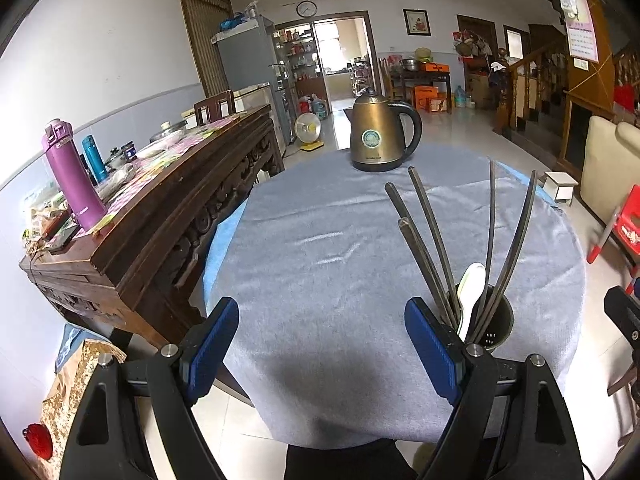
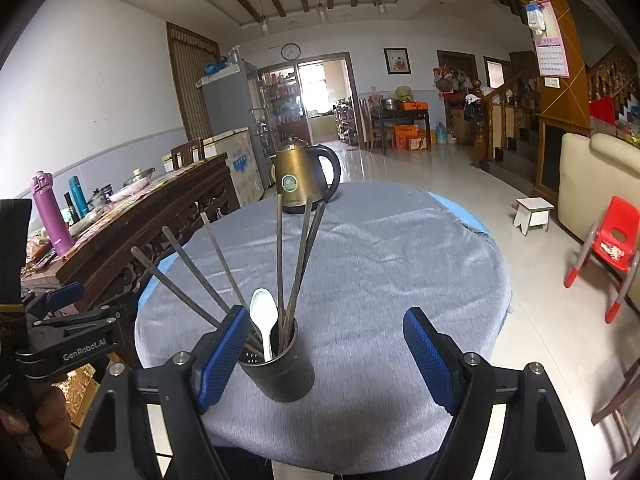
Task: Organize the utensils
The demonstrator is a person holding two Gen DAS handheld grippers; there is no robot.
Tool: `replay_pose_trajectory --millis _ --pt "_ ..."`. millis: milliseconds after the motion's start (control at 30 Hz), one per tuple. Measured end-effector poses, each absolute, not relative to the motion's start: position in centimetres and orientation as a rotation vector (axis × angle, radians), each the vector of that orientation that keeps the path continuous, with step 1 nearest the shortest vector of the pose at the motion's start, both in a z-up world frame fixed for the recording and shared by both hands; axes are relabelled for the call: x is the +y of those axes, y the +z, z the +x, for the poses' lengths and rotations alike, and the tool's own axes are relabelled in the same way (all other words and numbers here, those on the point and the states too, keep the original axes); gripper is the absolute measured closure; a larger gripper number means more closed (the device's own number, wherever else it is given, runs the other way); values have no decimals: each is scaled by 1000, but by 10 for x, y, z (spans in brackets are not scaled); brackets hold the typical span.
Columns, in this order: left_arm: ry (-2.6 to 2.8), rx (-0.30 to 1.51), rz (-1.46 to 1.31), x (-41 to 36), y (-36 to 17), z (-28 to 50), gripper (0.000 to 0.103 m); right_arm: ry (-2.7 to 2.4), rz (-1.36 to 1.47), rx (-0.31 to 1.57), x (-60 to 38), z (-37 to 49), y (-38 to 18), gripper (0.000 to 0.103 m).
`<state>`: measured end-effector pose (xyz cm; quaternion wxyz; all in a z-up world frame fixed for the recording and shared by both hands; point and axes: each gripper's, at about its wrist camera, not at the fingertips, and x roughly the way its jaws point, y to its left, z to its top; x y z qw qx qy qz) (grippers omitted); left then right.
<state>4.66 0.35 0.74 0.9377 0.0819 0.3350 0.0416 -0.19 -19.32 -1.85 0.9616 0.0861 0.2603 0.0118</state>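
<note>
A dark metal utensil holder [image 2: 278, 368] [image 1: 494, 326] stands near the front of the round table, on its grey cloth [image 2: 380, 272] [image 1: 320, 248]. Several dark chopsticks [image 2: 280, 256] [image 1: 430, 236] fan out of it, and a white spoon [image 2: 264, 314] [image 1: 471, 292] stands among them. My right gripper [image 2: 326, 354] is open, the holder sitting just inside its left finger with nothing pressed. My left gripper [image 1: 322, 346] is open over bare cloth, the holder just beyond its right finger. The left gripper's body [image 2: 72, 340] shows at the left of the right wrist view.
A bronze electric kettle [image 1: 380, 132] [image 2: 302, 182] stands at the table's far edge. A carved wooden sideboard [image 1: 160, 208] with a purple flask [image 1: 72, 176] and clutter runs along the left. A red child's chair [image 2: 608, 248] and a white stool [image 2: 532, 212] stand on the tiled floor at right.
</note>
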Motion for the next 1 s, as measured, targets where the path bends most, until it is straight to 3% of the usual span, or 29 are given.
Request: replay_pose_trajectory --millis 433,1000 --pt "82 660 166 4 11 41 18 35 171 621 -184 11 -27 20" --pt "65 617 153 16 25 29 18 24 127 589 -165 10 -10 20"
